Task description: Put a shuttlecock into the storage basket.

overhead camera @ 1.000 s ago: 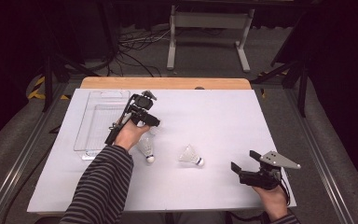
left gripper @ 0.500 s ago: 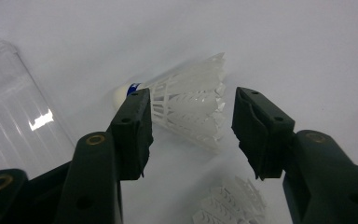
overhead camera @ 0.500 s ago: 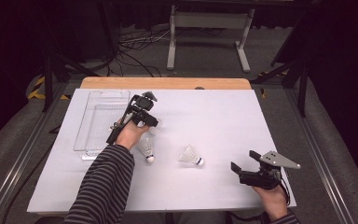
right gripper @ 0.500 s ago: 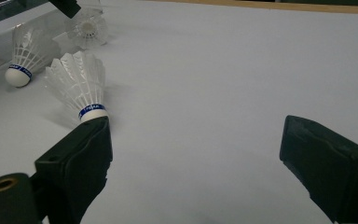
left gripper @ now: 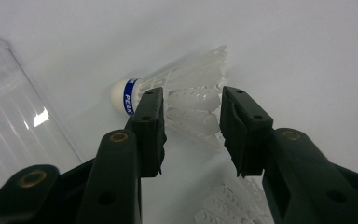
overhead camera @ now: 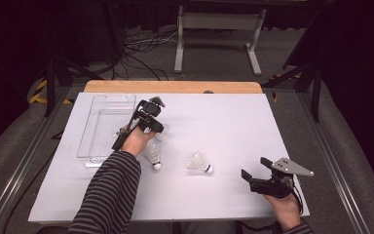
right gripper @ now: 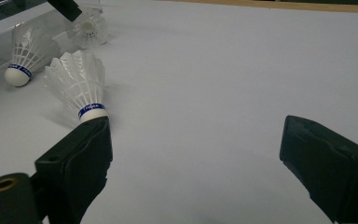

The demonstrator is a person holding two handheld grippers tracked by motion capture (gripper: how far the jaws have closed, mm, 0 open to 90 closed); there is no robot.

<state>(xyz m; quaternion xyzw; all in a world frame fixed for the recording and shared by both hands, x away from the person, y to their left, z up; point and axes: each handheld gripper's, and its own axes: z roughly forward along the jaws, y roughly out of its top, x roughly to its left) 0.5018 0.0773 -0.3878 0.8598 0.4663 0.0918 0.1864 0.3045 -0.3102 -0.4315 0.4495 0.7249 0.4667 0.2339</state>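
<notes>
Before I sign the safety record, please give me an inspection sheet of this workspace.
Surface: white table, clean.
Job's things: first shuttle between the left claw's jaws; second shuttle and third shuttle lying loose; clear tray at left.
Clutter: nothing seen.
Grippers: left claw has just been closing around the first shuttle, firm grip not clear; right claw open, holding nothing.
Cables: black cables loose on the floor behind the table.
Surroundings: metal stand, dark room.
</notes>
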